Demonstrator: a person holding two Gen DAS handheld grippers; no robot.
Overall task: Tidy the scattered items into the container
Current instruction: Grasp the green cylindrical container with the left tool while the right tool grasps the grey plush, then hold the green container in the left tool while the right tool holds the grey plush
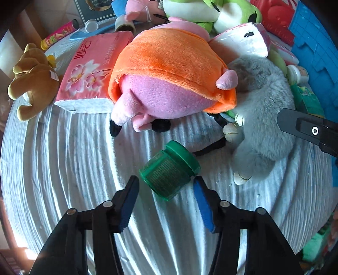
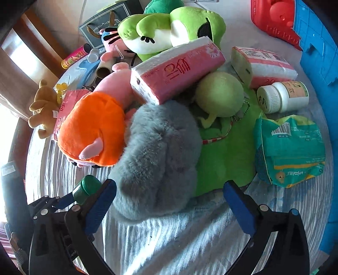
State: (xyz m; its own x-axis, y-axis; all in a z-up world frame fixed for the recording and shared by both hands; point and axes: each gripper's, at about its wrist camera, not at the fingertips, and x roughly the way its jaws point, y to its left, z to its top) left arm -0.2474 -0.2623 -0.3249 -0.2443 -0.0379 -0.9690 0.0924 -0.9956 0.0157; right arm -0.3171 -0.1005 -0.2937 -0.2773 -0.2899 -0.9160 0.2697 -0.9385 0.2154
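Note:
A small green jar (image 1: 169, 169) lies on its side on the white ribbed bedspread (image 1: 74, 169). My left gripper (image 1: 165, 179) has its blue pads against both sides of the jar. In the right wrist view the same jar (image 2: 88, 186) sits in that gripper (image 2: 71, 196) at the lower left. My right gripper (image 2: 170, 184) stands wide open with a grey furry plush (image 2: 156, 160) between its fingers, pads apart from it. One of its black fingers (image 1: 306, 127) shows beside the grey plush (image 1: 266, 105). The blue container (image 2: 316, 52) is at the right.
A pink pig plush in orange (image 1: 169, 69), pink tissue packs (image 1: 84, 80) (image 2: 177, 69), a green frog plush (image 2: 169, 27), a brown bear (image 1: 31, 84), a white pill bottle (image 2: 283, 97), a teal packet (image 2: 289, 152) and a red plastic piece (image 2: 274, 19) crowd the bed.

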